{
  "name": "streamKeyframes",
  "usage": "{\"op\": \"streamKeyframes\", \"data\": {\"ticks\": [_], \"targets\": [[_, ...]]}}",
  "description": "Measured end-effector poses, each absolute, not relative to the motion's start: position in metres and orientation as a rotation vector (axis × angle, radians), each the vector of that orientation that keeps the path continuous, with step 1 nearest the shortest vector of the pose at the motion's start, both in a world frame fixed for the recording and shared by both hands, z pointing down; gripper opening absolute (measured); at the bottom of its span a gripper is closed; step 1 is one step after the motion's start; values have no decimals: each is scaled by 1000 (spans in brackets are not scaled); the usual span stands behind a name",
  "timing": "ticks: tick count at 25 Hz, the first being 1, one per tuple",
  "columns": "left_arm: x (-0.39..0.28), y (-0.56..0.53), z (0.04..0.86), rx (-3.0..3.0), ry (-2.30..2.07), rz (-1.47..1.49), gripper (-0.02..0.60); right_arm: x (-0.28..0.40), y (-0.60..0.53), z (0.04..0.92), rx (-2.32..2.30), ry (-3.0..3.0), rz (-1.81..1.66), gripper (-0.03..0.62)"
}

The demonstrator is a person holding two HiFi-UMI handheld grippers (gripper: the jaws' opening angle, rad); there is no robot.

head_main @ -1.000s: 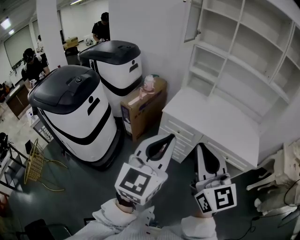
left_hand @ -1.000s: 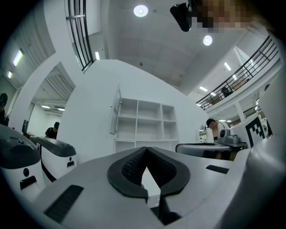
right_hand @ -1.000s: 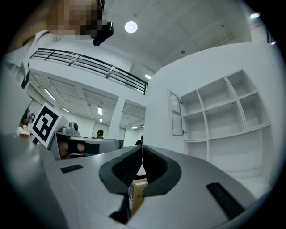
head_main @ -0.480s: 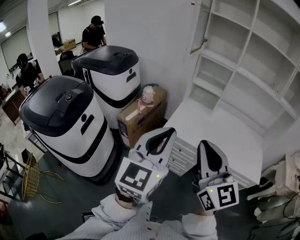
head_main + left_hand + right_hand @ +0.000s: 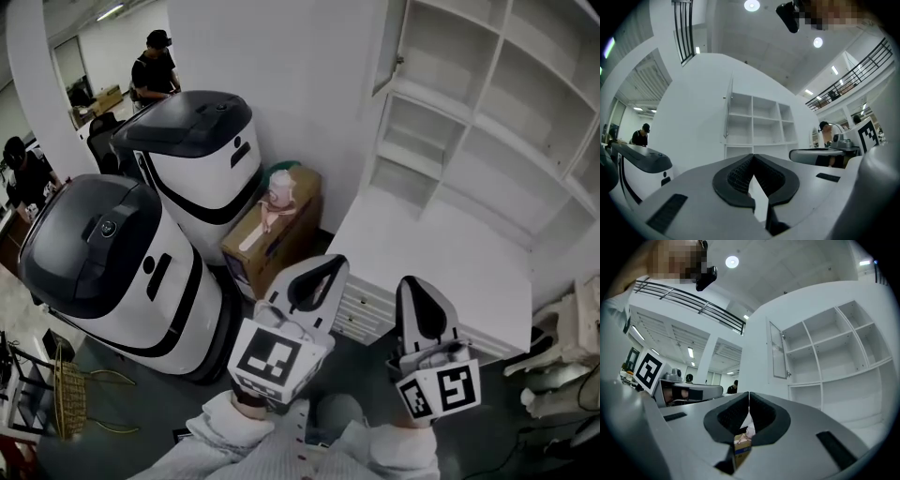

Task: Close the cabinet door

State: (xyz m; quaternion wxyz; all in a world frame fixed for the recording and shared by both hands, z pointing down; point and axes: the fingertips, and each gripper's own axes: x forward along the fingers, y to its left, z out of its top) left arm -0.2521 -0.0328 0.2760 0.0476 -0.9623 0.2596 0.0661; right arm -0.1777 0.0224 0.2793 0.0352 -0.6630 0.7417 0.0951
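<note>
Left gripper [image 5: 337,262] is fully closed, tips together, nothing in it. Right gripper [image 5: 411,283] is the same deal, jaws pressed together and empty. They're held side by side out in front of the person, both aimed toward the white bench [image 5: 441,267] and not touching it. Just left of the bench there's a cardboard box [image 5: 267,239] with a pinkish doll-looking thing [image 5: 278,199] on top. Beside that are two big white-and-black machines [image 5: 103,262]. Above the bench sits the shelf unit [image 5: 487,103]. The cabinet door [image 5: 392,42] is at the unit's upper left corner, swung out open, well apart from both grippers. The right gripper view shows it has a glass pane. Way back, a person in black [image 5: 155,61] stands behind the machines.
</note>
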Motion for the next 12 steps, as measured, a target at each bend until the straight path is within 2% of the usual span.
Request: {"op": "streamKeyframes", "data": {"ticks": [12], "targets": [[-196,-105,281,-2946,805,198,11,-124,-50,284,-2021,2301,271,14]]}}
